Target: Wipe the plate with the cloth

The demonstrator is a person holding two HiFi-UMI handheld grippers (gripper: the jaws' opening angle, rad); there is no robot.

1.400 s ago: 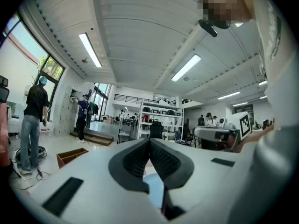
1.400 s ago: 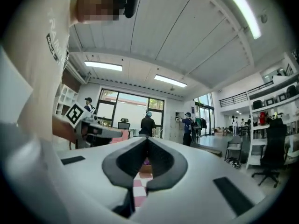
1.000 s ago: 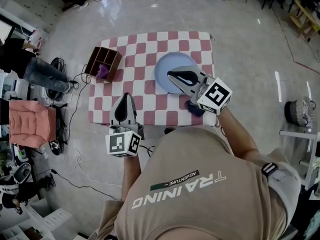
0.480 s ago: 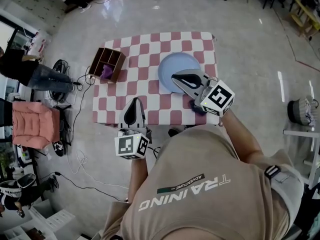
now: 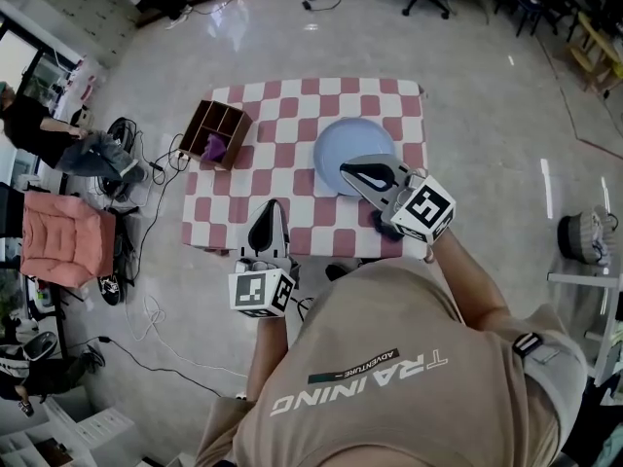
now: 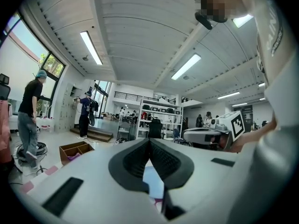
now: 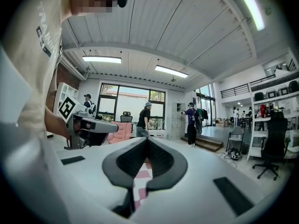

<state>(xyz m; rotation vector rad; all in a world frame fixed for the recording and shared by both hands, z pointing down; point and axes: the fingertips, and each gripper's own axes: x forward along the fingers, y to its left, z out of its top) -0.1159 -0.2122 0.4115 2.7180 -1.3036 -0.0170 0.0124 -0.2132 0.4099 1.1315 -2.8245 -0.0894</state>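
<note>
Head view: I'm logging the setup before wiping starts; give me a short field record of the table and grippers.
plate: pale blue, bare, on checked tablecloth
right gripper: shut, empty, tips over plate's near rim
cloth: dark, near table edge, partly under right gripper
left gripper: shut, empty
wooden box: table's far-left corner, purple item inside

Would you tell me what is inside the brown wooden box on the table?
A purple crumpled thing, perhaps a cloth, lies in one compartment of the box. The other compartments show nothing I can make out; their walls cover parts of the floors.
</note>
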